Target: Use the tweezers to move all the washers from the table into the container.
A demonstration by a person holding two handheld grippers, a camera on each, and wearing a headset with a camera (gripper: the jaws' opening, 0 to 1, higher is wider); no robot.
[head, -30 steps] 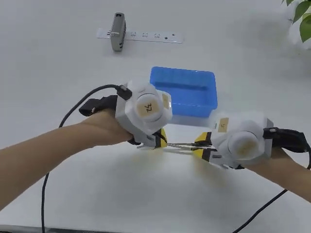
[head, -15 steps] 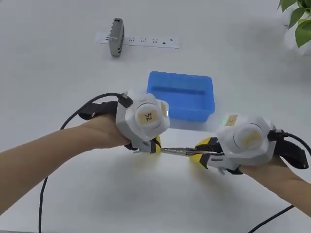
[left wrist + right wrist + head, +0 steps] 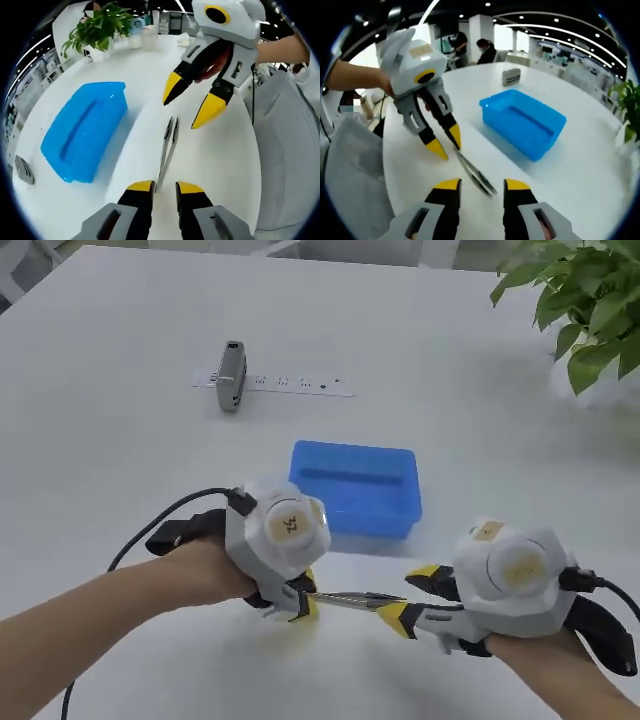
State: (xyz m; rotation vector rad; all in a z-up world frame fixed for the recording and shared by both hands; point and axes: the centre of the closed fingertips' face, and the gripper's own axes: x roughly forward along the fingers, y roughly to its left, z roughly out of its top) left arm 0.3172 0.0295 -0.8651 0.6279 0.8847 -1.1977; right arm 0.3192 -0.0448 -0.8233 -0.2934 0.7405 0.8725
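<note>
My left gripper (image 3: 303, 602) is shut on one end of thin metal tweezers (image 3: 345, 598), which reach level to the right just above the white table. Their free end lies between the yellow jaw tips of my right gripper (image 3: 408, 597), which stands open and does not touch them. In the left gripper view the tweezers (image 3: 167, 145) run up from my jaws (image 3: 165, 187) toward the spread right gripper (image 3: 192, 100). In the right gripper view the tweezers (image 3: 472, 172) point in between my open jaws (image 3: 480, 184). The blue container (image 3: 360, 520) stands just behind both grippers.
A white power strip (image 3: 285, 383) with a grey adapter (image 3: 231, 375) lies at the back left. A leafy plant (image 3: 590, 300) hangs over the far right corner. A black cable (image 3: 150, 530) trails from the left gripper. Bare white tabletop (image 3: 120, 460) surrounds the container.
The head camera has tilted up, so everything sits lower in the picture. The right gripper's jaws have spread wider around the tweezers' free end. The left gripper keeps its hold.
</note>
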